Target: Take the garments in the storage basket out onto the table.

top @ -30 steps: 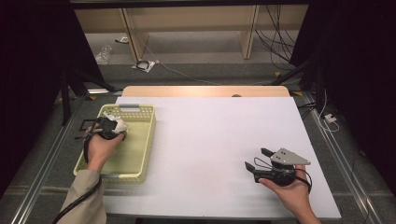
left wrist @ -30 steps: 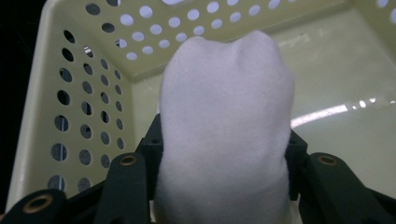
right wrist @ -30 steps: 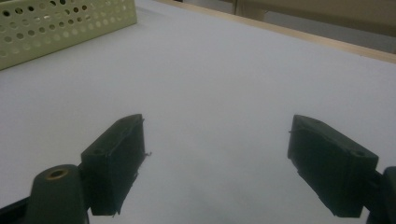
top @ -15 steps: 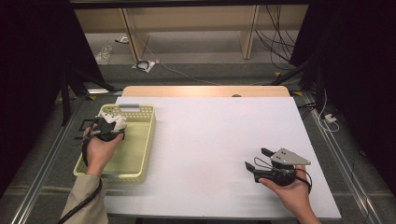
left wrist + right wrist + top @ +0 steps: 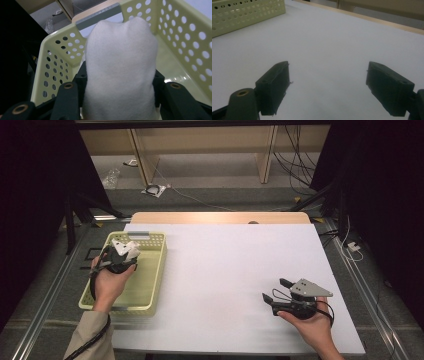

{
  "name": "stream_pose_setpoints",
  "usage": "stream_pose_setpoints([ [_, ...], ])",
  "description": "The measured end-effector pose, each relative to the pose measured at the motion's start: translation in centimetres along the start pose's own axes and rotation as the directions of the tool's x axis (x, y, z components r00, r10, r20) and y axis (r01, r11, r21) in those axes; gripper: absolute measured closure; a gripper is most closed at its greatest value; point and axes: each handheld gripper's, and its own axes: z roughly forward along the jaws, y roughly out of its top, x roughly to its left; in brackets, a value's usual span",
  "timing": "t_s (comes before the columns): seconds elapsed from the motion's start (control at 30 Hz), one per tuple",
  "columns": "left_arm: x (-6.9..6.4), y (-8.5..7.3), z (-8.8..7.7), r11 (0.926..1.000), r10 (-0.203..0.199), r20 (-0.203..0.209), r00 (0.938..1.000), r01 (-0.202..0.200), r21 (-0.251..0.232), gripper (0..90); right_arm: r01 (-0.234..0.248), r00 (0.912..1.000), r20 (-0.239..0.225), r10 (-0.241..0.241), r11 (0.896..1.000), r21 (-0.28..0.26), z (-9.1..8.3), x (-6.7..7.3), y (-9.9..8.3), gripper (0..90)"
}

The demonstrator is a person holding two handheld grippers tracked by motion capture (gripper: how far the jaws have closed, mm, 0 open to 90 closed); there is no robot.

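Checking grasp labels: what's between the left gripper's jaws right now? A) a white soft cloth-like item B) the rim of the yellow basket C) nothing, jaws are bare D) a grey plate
A: in the left gripper view the white soft item sits clamped between the black jaws of the left gripper, above the yellow basket.
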Motion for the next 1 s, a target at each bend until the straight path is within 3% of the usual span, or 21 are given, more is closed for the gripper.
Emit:
stream_pose_setpoints([
  [0.43, -1.3, 1.3, -1.9, 0.9972, 0.023, 0.026, 0.9994, -0.021, -0.072, 51.3, 0.000, 1.0000, -0.009, 0.000, 1.000, -0.010, 0.1, 0.0, 0.0, 19.7],
  [0.77, -2.8, 2.8, -4.0, 0.9901, 0.074, 0.041, 0.9964, -0.069, -0.123, 51.3, -0.001, 0.9999, -0.011, 0.001, 1.000, -0.011, 0.1, 0.0, 0.0, 19.8],
  [1.0, -4.6, 3.8, -5.3, 0.9833, 0.107, 0.094, 0.9897, -0.092, -0.157, 51.2, 0.004, 1.0000, -0.007, -0.004, 1.000, -0.007, 0.0, 0.0, 0.0, 19.9],
])
